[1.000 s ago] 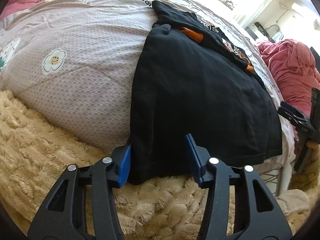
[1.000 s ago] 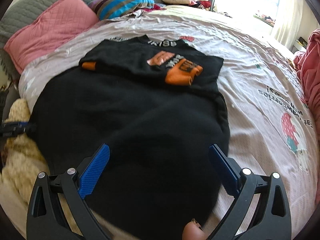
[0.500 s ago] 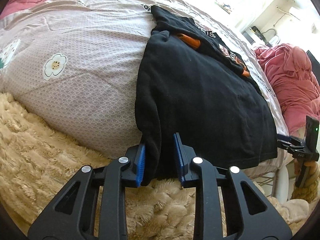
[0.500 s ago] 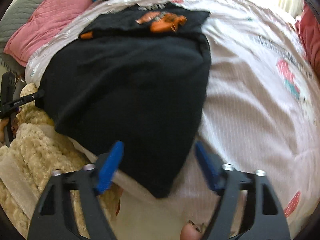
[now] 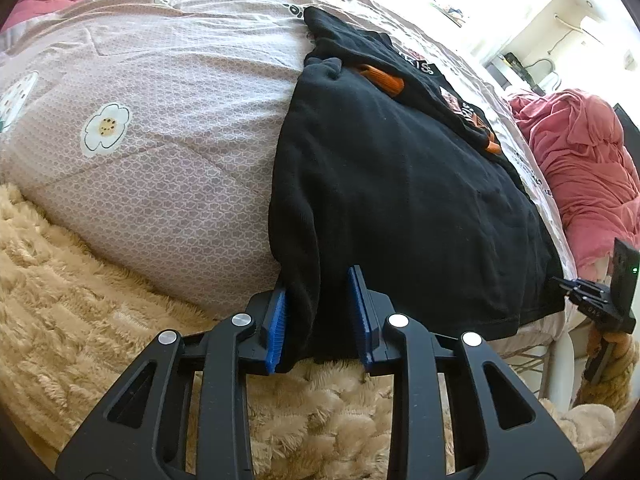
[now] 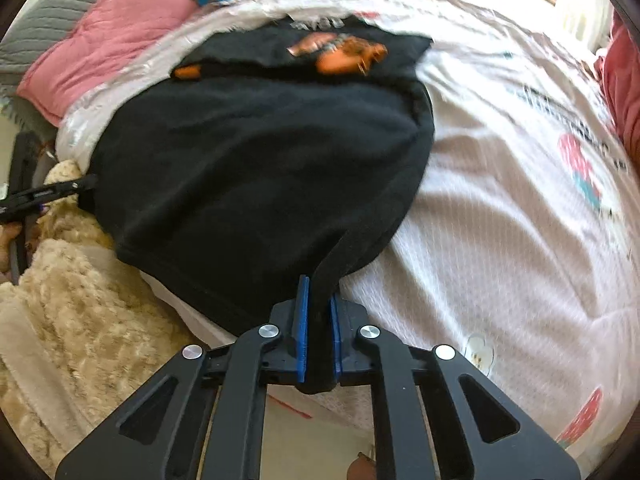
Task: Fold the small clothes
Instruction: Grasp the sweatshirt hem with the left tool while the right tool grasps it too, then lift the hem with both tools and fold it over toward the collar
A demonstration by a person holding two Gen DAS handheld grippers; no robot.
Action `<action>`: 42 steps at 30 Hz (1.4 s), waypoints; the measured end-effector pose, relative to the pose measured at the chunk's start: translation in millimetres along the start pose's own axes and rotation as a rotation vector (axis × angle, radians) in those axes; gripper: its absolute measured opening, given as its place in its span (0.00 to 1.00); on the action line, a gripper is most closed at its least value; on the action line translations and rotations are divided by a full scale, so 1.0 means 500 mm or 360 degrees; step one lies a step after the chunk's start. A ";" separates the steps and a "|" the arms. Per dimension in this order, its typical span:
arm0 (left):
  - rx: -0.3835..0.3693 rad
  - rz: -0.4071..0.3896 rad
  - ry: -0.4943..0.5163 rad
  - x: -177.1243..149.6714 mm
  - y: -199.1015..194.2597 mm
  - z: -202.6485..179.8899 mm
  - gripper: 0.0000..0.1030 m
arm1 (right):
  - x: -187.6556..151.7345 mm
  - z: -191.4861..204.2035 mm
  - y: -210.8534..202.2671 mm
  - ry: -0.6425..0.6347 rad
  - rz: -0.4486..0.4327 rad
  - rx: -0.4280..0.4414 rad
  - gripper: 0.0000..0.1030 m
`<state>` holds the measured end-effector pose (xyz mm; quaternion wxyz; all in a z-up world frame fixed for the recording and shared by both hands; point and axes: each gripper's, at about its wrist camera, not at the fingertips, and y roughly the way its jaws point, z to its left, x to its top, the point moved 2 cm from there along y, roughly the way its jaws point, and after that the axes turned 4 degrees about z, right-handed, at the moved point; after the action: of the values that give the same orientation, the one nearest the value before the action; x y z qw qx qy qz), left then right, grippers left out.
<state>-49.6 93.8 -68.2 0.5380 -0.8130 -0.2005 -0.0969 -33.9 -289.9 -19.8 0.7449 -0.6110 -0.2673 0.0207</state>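
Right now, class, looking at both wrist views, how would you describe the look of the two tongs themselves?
Both the left tongs and the right tongs are black plastic frames with triangular cut-outs and round silver pivot pins. Each finger carries a flat, ribbed blue pad. No cables or markings show on them.

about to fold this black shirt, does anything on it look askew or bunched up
Mostly fine. The black shirt lies flat on the bed, but its near hem hangs over the edge, and the right gripper has pinched its corner into a raised ridge. The far left corner is slightly puckered.
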 end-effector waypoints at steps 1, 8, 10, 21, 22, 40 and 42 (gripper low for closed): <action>0.0010 0.0003 0.0003 0.000 0.000 0.000 0.19 | 0.006 0.001 -0.008 0.0002 -0.0036 0.0031 0.07; 0.0024 -0.0041 0.0014 0.010 -0.014 -0.009 0.07 | 0.046 -0.008 -0.053 0.0064 -0.0244 0.0206 0.07; 0.0001 -0.0071 0.0014 0.014 -0.027 -0.010 0.06 | 0.056 -0.019 -0.073 0.0102 -0.0324 0.0250 0.07; -0.0086 -0.0297 0.0022 0.080 -0.132 -0.033 0.04 | 0.083 -0.071 -0.146 0.0223 -0.0626 0.0286 0.06; -0.0083 -0.0315 0.0021 0.084 -0.140 -0.033 0.04 | 0.084 -0.075 -0.150 0.0237 -0.0648 0.0287 0.06; -0.0014 -0.0489 0.0056 0.203 -0.193 -0.071 0.04 | 0.164 -0.134 -0.186 0.0396 -0.1004 0.0334 0.06; 0.0018 -0.0504 0.0075 0.220 -0.195 -0.083 0.04 | 0.175 -0.139 -0.186 0.0400 -0.1017 0.0331 0.06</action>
<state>9.8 113.7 71.1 0.5252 -0.7656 -0.3140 -0.1983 42.8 -344.6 90.9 0.7990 -0.4152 -0.3477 -0.2614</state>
